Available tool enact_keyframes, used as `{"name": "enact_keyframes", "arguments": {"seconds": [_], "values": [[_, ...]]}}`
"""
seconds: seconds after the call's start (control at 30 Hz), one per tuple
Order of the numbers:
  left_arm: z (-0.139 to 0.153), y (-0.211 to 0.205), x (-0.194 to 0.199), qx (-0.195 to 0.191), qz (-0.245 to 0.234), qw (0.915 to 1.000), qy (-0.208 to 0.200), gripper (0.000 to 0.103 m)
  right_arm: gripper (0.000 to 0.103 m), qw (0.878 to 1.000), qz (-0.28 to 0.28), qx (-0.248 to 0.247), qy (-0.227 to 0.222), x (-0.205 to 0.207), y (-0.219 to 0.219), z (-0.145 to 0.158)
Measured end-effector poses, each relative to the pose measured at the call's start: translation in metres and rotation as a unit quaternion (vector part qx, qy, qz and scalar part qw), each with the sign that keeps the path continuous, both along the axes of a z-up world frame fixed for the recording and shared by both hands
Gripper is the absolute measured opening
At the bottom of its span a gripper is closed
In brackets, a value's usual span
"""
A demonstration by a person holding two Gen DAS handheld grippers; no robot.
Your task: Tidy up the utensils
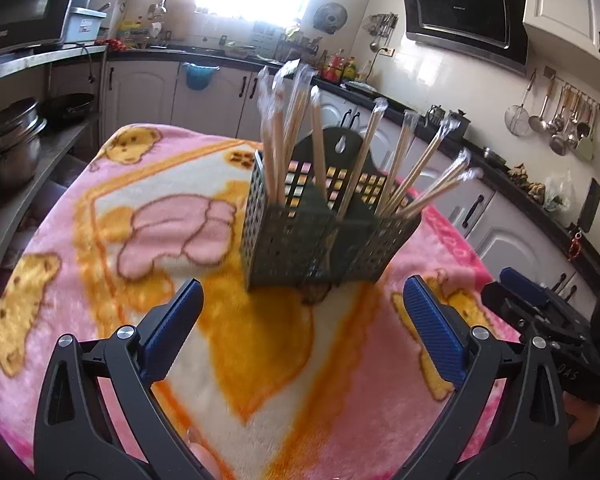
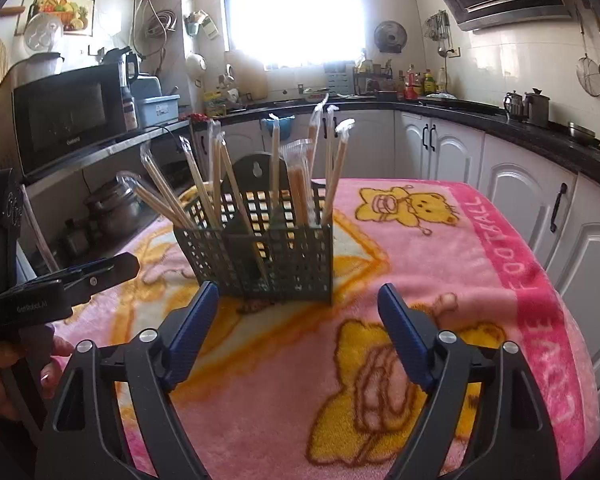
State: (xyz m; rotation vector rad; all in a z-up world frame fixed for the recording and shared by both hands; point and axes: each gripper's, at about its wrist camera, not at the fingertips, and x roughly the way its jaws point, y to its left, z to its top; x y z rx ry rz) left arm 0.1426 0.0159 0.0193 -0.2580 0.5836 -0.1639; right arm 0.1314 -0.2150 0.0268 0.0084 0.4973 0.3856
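A dark green perforated utensil caddy (image 1: 324, 236) stands upright on the pink bear blanket (image 1: 100, 216); it also shows in the right wrist view (image 2: 268, 256). Several plastic-wrapped wooden chopsticks (image 1: 296, 140) stand in its compartments, leaning outward (image 2: 204, 188). My left gripper (image 1: 302, 292) is open and empty, just in front of the caddy. My right gripper (image 2: 298, 296) is open and empty, also just in front of the caddy. The right gripper shows at the right edge of the left wrist view (image 1: 540, 312), the left gripper at the left edge of the right wrist view (image 2: 60, 284).
The blanket (image 2: 440, 240) covers the table. Kitchen cabinets (image 2: 520, 184) and a black counter run behind and to the right. A microwave (image 2: 64, 116) and pots (image 1: 12, 140) sit on shelves at the left. A range hood (image 1: 464, 8) hangs above.
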Motion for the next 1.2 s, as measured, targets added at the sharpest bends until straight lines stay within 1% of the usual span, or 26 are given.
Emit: {"name": "enact_keyframes", "arguments": {"seconds": [0.17, 0.4, 0.5, 0.57, 0.63, 0.77, 0.83, 0.93, 1.2], "values": [[-0.019, -0.003, -0.009, 0.016, 0.007, 0.9998, -0.007, 0.092, 0.09, 1.0, -0.011, -0.004, -0.013, -0.01, 0.002, -0.015], [-0.027, -0.008, -0.025, 0.021, 0.01, 0.999, -0.038, 0.092, 0.094, 0.998, -0.026, -0.001, -0.05, -0.026, -0.001, -0.027], [-0.028, -0.013, -0.031, 0.02, 0.004, 0.9984, -0.053, 0.092, 0.096, 0.995, -0.047, 0.009, -0.083, -0.037, -0.005, -0.027], [-0.028, -0.018, -0.035, 0.029, 0.007, 0.9972, -0.068, 0.092, 0.096, 0.991, -0.059, 0.016, -0.115, -0.046, -0.009, -0.025], [-0.028, -0.022, -0.038, 0.035, 0.006, 0.9962, -0.079, 0.092, 0.096, 0.988, -0.066, 0.03, -0.139, -0.052, -0.013, -0.022], [-0.026, -0.025, -0.042, 0.04, 0.009, 0.9941, -0.1, 0.092, 0.096, 0.983, -0.07, 0.048, -0.16, -0.059, -0.019, -0.022], [-0.025, -0.027, -0.045, 0.046, 0.011, 0.9923, -0.114, 0.092, 0.096, 0.983, -0.072, 0.044, -0.164, -0.06, -0.019, -0.023], [-0.024, -0.028, -0.048, 0.05, 0.013, 0.991, -0.124, 0.092, 0.096, 0.984, -0.071, 0.044, -0.161, -0.06, -0.019, -0.027], [-0.024, -0.025, -0.049, 0.047, 0.018, 0.9906, -0.127, 0.092, 0.096, 0.984, -0.064, 0.041, -0.163, -0.065, -0.014, -0.027]]}}
